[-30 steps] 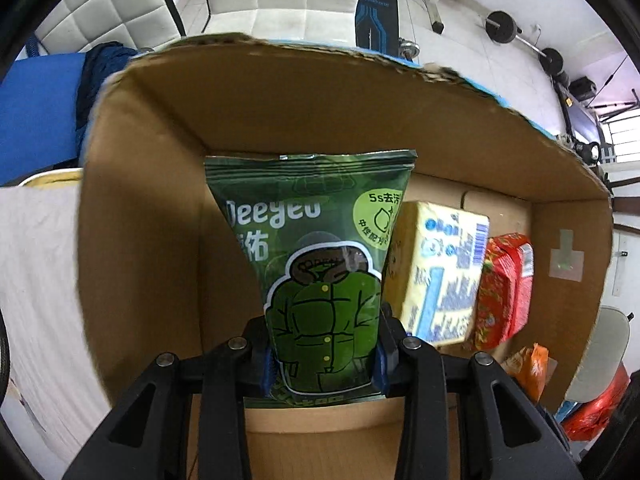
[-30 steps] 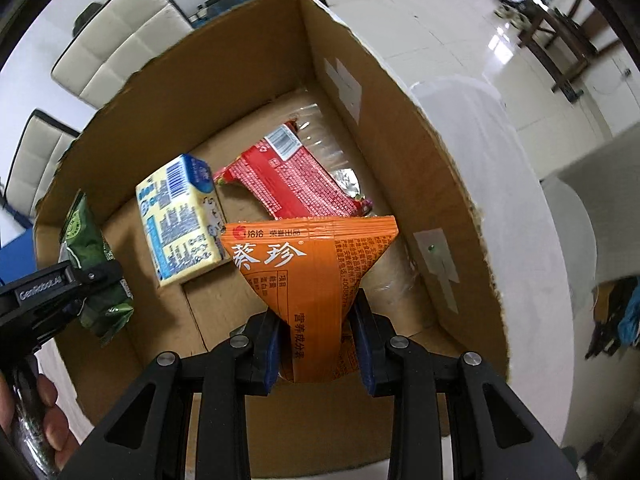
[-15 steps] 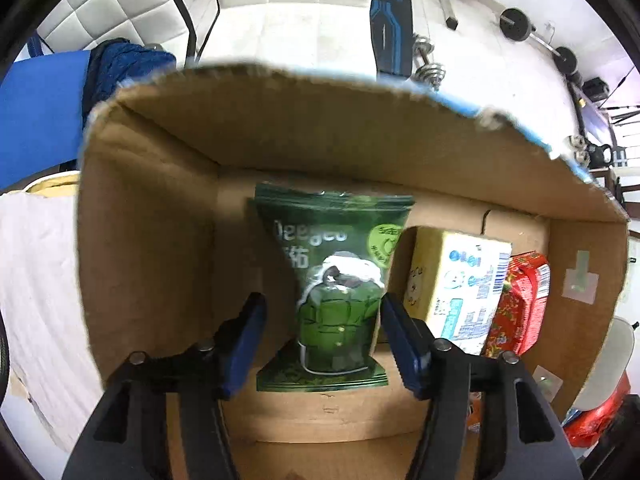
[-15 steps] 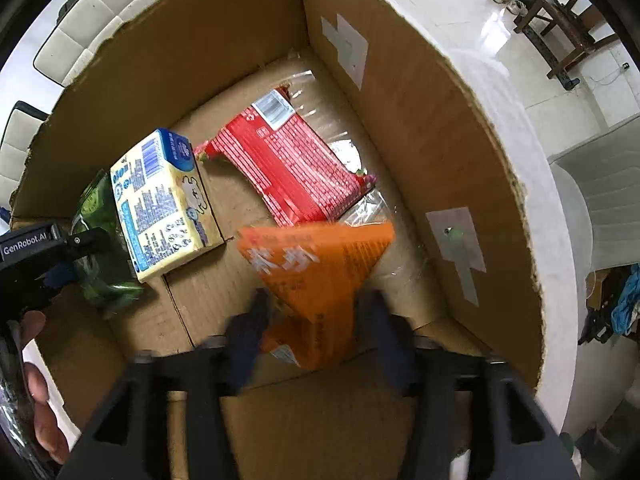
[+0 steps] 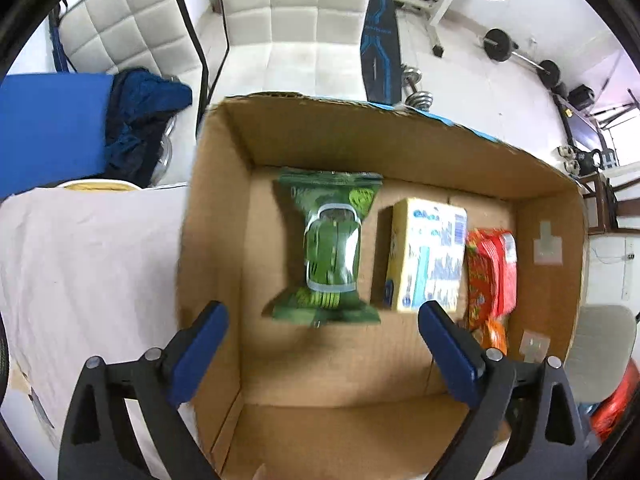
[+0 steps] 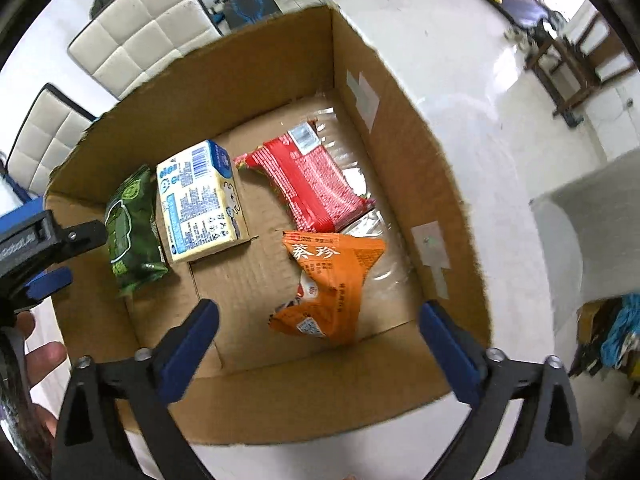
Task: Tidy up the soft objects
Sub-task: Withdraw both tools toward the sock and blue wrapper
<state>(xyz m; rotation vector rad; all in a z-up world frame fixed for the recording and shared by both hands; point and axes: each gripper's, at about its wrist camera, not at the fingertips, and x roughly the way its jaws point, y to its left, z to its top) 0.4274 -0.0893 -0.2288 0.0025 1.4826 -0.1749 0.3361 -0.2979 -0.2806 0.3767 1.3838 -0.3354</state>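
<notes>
A brown cardboard box (image 5: pixel 224 216) (image 6: pixel 384 152) holds soft packs. A green packet (image 5: pixel 328 248) (image 6: pixel 132 228) lies at its left side, next to a yellow-and-blue pack (image 5: pixel 428 256) (image 6: pixel 200 208) and a red packet (image 5: pixel 490 272) (image 6: pixel 316 176). An orange packet (image 6: pixel 332 288) (image 5: pixel 494 332) lies crumpled near the front right. My left gripper (image 5: pixel 322 356) is open and empty above the box's near left side. My right gripper (image 6: pixel 320 348) is open and empty above the near wall, just short of the orange packet.
The box stands on a white cloth (image 5: pixel 88 264) over a table. White padded chairs (image 5: pixel 296 12) (image 6: pixel 144 20) and gym weights (image 5: pixel 516 52) stand beyond. A blue cloth (image 5: pixel 140 120) lies at far left. Clear film (image 6: pixel 352 168) lies under the red packet.
Both grippers have opened and let go: the green packet and the orange packet have dropped onto the box floor. Both grippers have pulled back and up from the box.
</notes>
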